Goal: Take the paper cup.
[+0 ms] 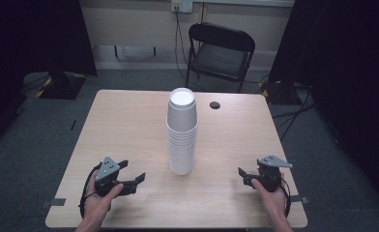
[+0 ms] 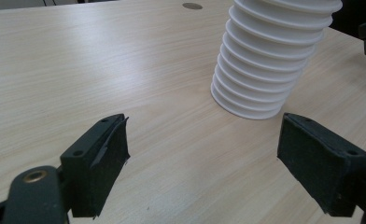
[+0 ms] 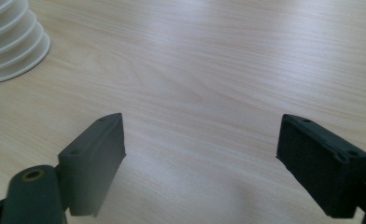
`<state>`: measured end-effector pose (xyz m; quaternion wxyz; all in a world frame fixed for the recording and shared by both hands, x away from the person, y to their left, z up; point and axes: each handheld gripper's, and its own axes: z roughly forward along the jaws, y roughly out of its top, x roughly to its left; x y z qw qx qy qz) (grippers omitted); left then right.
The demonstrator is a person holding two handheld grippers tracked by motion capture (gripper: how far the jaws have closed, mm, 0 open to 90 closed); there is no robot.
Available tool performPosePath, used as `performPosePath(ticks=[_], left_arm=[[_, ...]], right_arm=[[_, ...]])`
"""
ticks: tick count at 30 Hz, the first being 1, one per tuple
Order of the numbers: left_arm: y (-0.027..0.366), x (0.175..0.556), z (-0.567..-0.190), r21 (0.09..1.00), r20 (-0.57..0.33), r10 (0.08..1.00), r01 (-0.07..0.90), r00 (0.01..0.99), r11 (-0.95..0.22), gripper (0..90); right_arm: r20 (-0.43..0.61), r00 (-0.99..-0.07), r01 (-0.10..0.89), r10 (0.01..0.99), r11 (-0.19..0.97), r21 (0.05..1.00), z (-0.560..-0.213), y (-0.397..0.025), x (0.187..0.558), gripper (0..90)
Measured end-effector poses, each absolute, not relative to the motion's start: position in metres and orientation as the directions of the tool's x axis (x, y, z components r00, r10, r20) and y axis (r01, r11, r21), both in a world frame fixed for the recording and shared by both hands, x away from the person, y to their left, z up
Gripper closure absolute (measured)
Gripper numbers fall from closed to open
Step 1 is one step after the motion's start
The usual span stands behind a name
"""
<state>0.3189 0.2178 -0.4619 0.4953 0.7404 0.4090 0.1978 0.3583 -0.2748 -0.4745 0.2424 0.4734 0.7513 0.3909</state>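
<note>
Pale wood bench (image 1: 129, 125) carried a stack of white cups (image 1: 182, 135) at centre frame. Left gripper (image 1: 129, 178) and right gripper (image 1: 248, 175) sat low, fingers spread, empty; probably no step had begun, and next would come reaching for the stack.

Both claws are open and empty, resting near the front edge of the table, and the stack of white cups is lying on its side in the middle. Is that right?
Not quite. The stack of white cups stands upright on the table, as the high view shows, rims down and one white base facing up. The rest holds: the left claw and right claw are open, empty and near the front edge.
</note>
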Motion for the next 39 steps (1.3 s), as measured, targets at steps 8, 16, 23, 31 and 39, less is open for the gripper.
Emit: performPosePath(ticks=[8,16,23,31,39], left_arm=[[0.217,0.318,-0.46,0.897,-0.122,0.799,0.41,0.589,-0.165,15.9],[0.212,0.319,-0.45,0.899,-0.112,0.809,0.406,0.577,-0.165,15.8],[0.206,0.315,-0.439,0.906,-0.157,0.78,0.403,0.606,-0.131,15.7],[0.196,0.315,-0.414,0.916,-0.168,0.732,0.379,0.66,-0.131,16.3],[0.182,0.318,-0.387,0.936,-0.119,0.691,0.312,0.713,-0.161,17.0]], right_arm=[[0.045,-0.475,0.528,0.879,0.243,0.814,-0.472,-0.277,0.356,20.7],[0.074,-0.541,0.522,0.838,0.265,0.811,-0.464,-0.273,0.353,25.6],[0.099,-0.592,0.511,0.8,0.278,0.813,-0.461,-0.265,0.347,29.9],[0.084,-0.618,0.47,0.782,0.282,0.836,-0.454,-0.253,0.338,29.6],[0.119,-0.61,0.512,0.784,0.275,0.814,-0.457,-0.254,0.341,27.9]])
